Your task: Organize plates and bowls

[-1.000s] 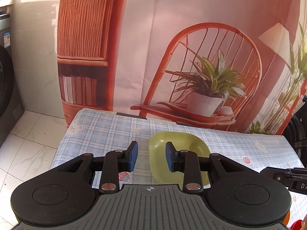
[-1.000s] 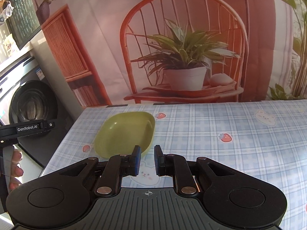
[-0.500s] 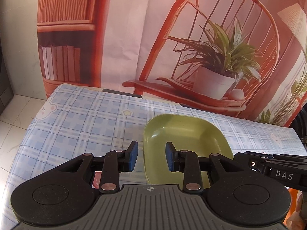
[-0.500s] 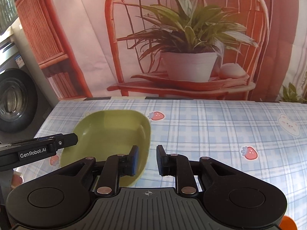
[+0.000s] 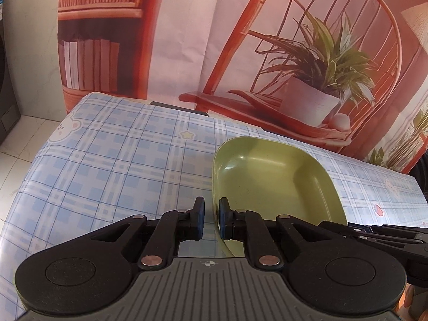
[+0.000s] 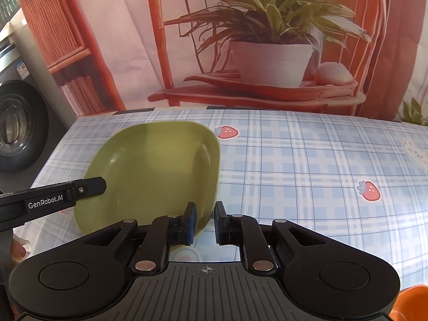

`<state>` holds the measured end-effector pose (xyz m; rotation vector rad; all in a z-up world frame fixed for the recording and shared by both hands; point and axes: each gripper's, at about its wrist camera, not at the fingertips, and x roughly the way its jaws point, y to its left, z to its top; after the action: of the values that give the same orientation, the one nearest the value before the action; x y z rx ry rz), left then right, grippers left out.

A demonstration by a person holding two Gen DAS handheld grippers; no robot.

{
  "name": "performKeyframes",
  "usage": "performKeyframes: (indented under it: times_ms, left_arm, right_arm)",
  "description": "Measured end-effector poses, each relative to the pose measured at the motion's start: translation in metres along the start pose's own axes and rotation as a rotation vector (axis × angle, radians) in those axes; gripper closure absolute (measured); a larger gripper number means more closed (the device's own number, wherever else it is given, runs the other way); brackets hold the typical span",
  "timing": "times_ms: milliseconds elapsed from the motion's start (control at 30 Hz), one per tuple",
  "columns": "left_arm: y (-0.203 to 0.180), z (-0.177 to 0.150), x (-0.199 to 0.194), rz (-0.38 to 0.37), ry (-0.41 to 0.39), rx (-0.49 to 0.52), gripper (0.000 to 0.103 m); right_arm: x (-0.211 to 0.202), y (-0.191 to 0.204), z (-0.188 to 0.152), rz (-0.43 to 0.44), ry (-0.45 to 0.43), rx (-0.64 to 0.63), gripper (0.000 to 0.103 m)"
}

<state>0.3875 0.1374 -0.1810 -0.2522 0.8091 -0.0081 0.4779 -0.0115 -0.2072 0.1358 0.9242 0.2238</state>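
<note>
Green plastic square dish (image 5: 272,179) is straddled at its rim by the left hand-held gripper (image 5: 211,218), not yet clenched; squeezed badly, it could be tipped off the bench (image 5: 120,160).

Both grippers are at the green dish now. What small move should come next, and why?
Probably close the left gripper on the green dish: the dish's near-left rim runs between its narrowly parted pads. The right gripper straddles the near-right rim, also open, so neither holds the dish yet, and it sits flat on the checked tablecloth.
</note>
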Motion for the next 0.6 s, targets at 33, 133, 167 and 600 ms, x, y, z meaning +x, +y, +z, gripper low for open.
performKeyframes:
  times_ms: [33, 133, 167, 600]
  left_arm:
    - [0.0, -0.002, -0.002, 0.002, -0.001, -0.004, 0.095]
    - [-0.002, -0.006, -0.008, 0.021, 0.007, 0.012, 0.097]
    - [-0.003, -0.008, -0.01, 0.024, 0.009, 0.015, 0.097]
    - [-0.024, -0.014, -0.078, 0.053, -0.017, 0.083, 0.096]
  right_arm:
    - [0.0, 0.0, -0.001, 0.005, 0.003, 0.001, 0.091]
    - [-0.005, 0.001, -0.005, 0.015, 0.006, 0.004, 0.091]
    - [-0.007, 0.001, -0.006, 0.019, 0.006, 0.01, 0.091]
    - [-0.064, -0.009, -0.022, 0.082, -0.024, 0.059, 0.092]
